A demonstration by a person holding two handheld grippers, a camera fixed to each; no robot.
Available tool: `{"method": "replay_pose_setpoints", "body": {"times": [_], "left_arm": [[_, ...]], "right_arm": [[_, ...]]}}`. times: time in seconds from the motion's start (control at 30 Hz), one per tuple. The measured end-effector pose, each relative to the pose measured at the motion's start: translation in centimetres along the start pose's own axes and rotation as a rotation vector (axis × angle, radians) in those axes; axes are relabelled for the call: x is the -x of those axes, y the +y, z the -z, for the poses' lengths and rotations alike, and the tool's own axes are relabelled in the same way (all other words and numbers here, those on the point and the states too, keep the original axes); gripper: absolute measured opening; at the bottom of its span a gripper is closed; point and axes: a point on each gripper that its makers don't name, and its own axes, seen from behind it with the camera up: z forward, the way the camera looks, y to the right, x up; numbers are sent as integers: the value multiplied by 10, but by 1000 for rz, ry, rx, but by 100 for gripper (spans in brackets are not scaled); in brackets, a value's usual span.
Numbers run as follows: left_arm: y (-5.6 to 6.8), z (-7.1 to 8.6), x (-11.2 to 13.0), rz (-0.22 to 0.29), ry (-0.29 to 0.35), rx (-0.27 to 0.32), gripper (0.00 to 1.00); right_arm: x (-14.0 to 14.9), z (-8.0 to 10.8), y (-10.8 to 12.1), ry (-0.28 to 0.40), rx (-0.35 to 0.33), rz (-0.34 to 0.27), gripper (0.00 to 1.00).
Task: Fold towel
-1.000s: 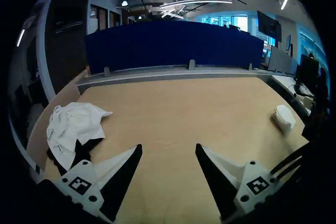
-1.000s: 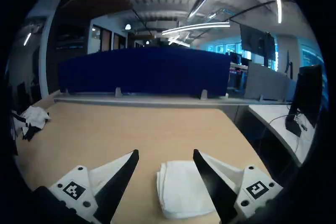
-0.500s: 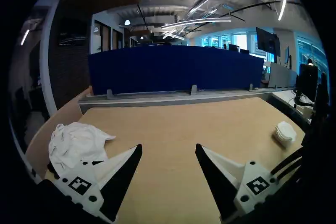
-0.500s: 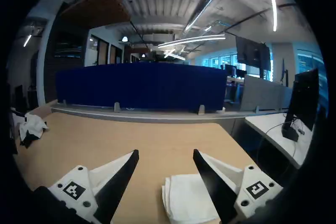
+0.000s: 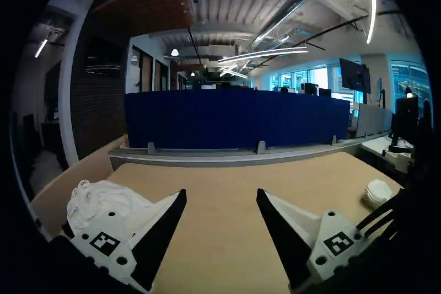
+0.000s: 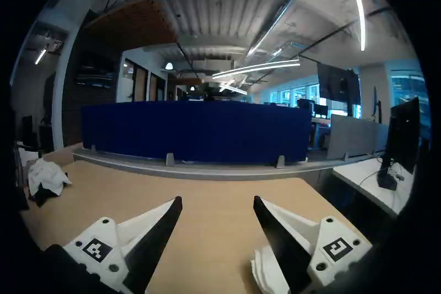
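Hovering above the tan worktop [image 5: 220, 178], the left claw [image 5: 221, 192] has its two fingers spread wide with nothing between them. A crumpled white towel [image 5: 102, 201] lies near the worktop's left corner, just beside the claw's left finger and partly hidden behind it. Far over at the right edge sits a small stack of folded white towels [image 5: 378, 192], well apart from the crumpled one. In the right gripper view, the right claw [image 6: 216, 199] is likewise released, its fingers apart and empty above the worktop. The stack lies low in that view, against the inner edge of the claw's right finger and partly covered by it; whether the finger touches it I cannot tell. The crumpled towel shows at the far left there, well apart from this claw, resting on some dark fabric [image 6: 37, 196]. A long blue partition [image 5: 237, 117] runs along the worktop's back edge. A dark monitor [image 6: 399, 139] stands on a neighbouring white desk [image 6: 361, 175] to the right.
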Motion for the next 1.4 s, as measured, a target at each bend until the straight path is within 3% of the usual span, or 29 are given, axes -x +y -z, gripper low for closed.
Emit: {"method": "replay_pose_setpoints", "body": {"times": [0.2, 0.47, 0.8, 1.1, 1.4], "left_arm": [[-5, -1, -6, 30, 47, -14, 94], [-12, -2, -2, 14, 80, -23, 94], [-20, -7, 35, 22, 94, -40, 94], [-20, -10, 70, -3, 109, -44, 94], [-29, -9, 84, -23, 141, -70, 94]], "right_arm": [[-1, 0, -9, 8, -1, -20, 100], [5, 2, -15, 9, -4, 15, 100], [12, 7, -21, 22, 2, 24, 100], [39, 10, -27, -5, 3, 52, 100], [43, 6, -33, -7, 9, 62, 100]]}}
